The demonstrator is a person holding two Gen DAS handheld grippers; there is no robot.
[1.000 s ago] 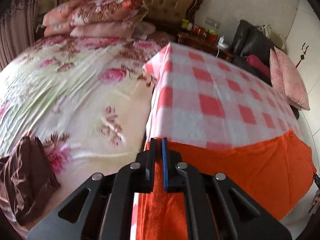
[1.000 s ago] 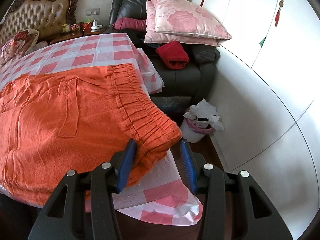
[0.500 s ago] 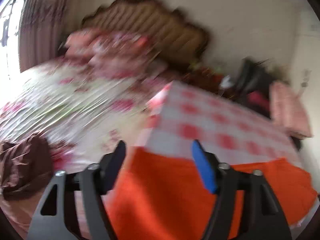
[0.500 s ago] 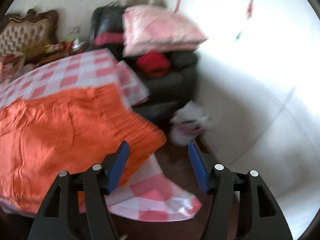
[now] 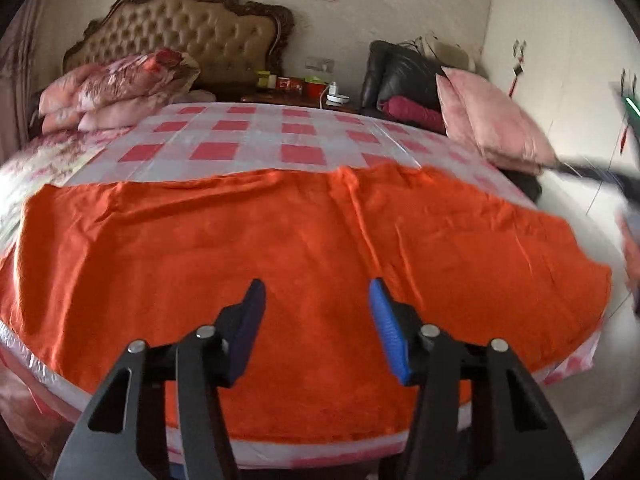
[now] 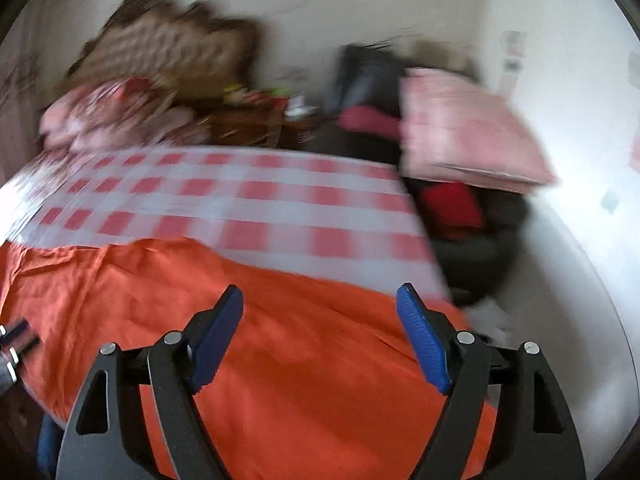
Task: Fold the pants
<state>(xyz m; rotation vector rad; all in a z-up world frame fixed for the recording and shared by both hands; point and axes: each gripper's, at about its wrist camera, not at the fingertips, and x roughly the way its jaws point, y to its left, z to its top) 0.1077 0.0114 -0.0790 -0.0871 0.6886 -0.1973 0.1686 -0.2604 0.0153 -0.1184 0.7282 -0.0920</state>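
**A:** Start close in. How does your left claw (image 5: 316, 320) stand?

**B:** Wide apart and holding nothing. The pants (image 5: 304, 264) lie straight below and ahead of it, spread flat on the table (image 5: 248, 136). Your right claw (image 6: 320, 332) is the same: spread wide, empty, orange cloth under and in front of it.

**A:** Which way do the pants run from you?

**B:** Their long axis goes crosswise, left to right in front of both claws, not away from you. The near hem sits at the table's near edge, just under the claws; the far hem is ahead, and beyond it is bare checked cloth.

**A:** Which claw takes which end?

**B:** I'd judge your left claw is over the middle, with about as much cloth to its left as to its right. Your right claw is nearer the right end, which falls off just to its right. That view is blurred, so I can't tell the waistband from the cuffs there.

**A:** So the next fold?

**B:** Probably end over end, along that crosswise line, each claw moving out to its own side first.
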